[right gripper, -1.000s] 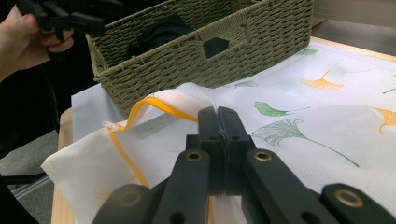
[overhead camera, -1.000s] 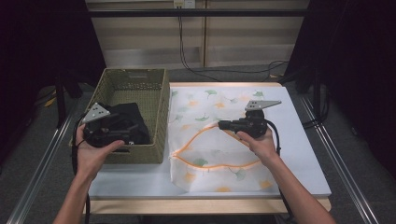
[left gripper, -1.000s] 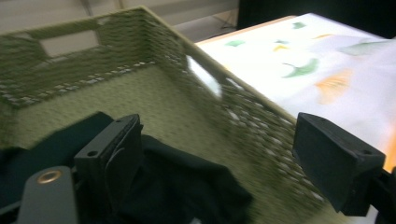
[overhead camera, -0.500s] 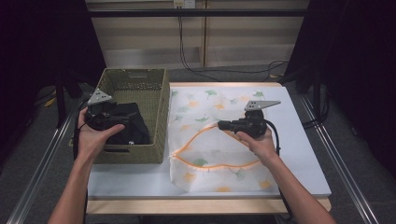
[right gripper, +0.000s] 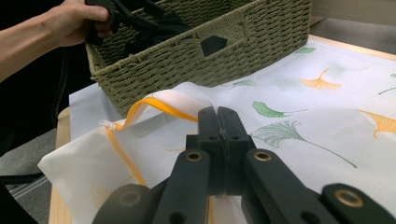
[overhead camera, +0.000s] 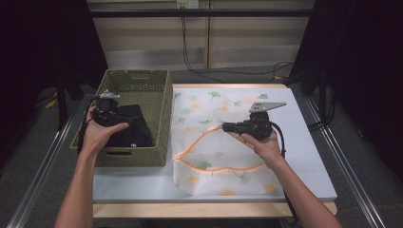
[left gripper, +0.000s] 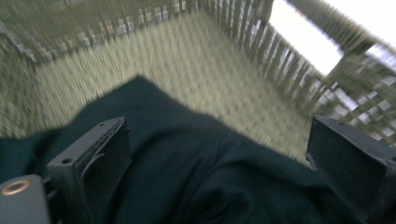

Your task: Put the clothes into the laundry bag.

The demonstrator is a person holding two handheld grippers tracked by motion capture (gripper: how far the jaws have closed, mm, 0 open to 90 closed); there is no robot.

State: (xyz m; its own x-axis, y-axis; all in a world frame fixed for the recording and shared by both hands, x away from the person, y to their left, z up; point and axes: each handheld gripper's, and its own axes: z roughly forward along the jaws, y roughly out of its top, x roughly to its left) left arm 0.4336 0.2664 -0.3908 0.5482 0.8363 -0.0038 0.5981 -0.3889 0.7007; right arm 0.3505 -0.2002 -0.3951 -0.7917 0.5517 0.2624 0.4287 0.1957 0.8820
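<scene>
Inside the woven basket (overhead camera: 159,102), the left gripper (left gripper: 219,154) hangs with its 2 jaws spread wide over the dark garment (left gripper: 196,172) lying there. Just beside the basket, the right gripper (right gripper: 218,123) is clamped on the orange-zippered leaf-print laundry bag (right gripper: 299,135), lifting its edge.

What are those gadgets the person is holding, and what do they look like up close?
Each hand grips a black handheld gripper: left gripper, right gripper. Both have two blocky black jaws, brass-coloured rivets, a grey three-cornered plate on top and a trailing black cable. The forearms are bare, no sleeves.
</scene>
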